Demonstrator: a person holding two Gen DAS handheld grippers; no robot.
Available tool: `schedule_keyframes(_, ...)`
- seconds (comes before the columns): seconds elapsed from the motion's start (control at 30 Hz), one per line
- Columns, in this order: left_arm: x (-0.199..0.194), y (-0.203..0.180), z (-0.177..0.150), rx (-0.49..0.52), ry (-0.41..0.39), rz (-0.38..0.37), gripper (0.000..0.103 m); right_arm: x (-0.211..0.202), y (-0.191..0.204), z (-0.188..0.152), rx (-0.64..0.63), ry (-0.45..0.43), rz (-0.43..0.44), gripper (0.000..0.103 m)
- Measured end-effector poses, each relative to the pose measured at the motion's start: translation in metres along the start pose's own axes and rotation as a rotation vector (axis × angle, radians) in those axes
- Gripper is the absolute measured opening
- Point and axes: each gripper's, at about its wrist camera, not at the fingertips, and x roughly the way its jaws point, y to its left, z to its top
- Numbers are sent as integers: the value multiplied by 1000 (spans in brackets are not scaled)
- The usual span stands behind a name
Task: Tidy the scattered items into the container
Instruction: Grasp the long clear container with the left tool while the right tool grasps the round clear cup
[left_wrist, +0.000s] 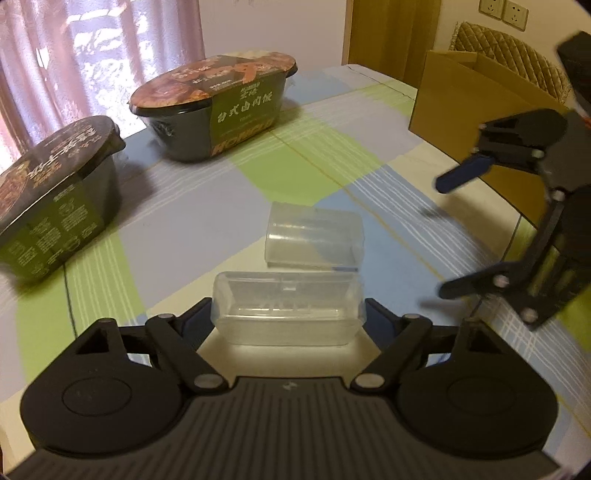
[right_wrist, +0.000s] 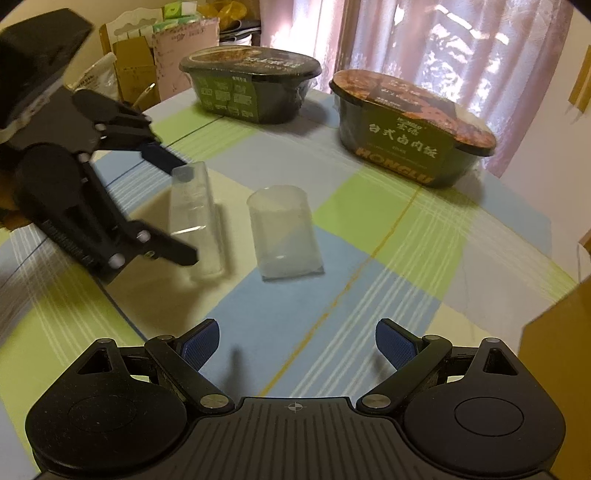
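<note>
A clear plastic box (left_wrist: 288, 308) lies lengthwise between the fingers of my left gripper (left_wrist: 288, 315), which is shut on its two ends just above the checked tablecloth. In the right wrist view the same clear plastic box (right_wrist: 195, 218) sits between the left gripper's (right_wrist: 186, 210) black fingers. A second clear plastic box (left_wrist: 314, 236) (right_wrist: 284, 232) lies on the cloth just beyond it. My right gripper (right_wrist: 295, 347) (left_wrist: 441, 238) is open and holds nothing, hovering to the right of both boxes. The brown cardboard container (left_wrist: 480, 122) (right_wrist: 554, 350) stands at the table's right side.
Two black instant-meal bowls with green sleeves (left_wrist: 218, 110) (left_wrist: 55, 199) stand at the far left of the table, near pink curtains. The same bowls (right_wrist: 255, 85) (right_wrist: 410, 129) appear in the right wrist view. Cartons and bags (right_wrist: 147, 62) are stacked beyond the table edge.
</note>
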Motion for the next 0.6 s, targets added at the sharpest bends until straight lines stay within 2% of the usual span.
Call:
schedule_keyframes(0.3, -50, -17, -46, -60, -29, 19, 82, 37, -11, 35, 25, -54, 47, 96)
schedule_keyframes(0.57, -66, -29, -69, -139, -48, 29, 82, 69, -5, 54, -10, -27, 47, 96)
schedule_keyframes(0.6, -66, -30, -71, -146, -47, 31, 82, 71, -6, 54, 6, -16, 50, 76)
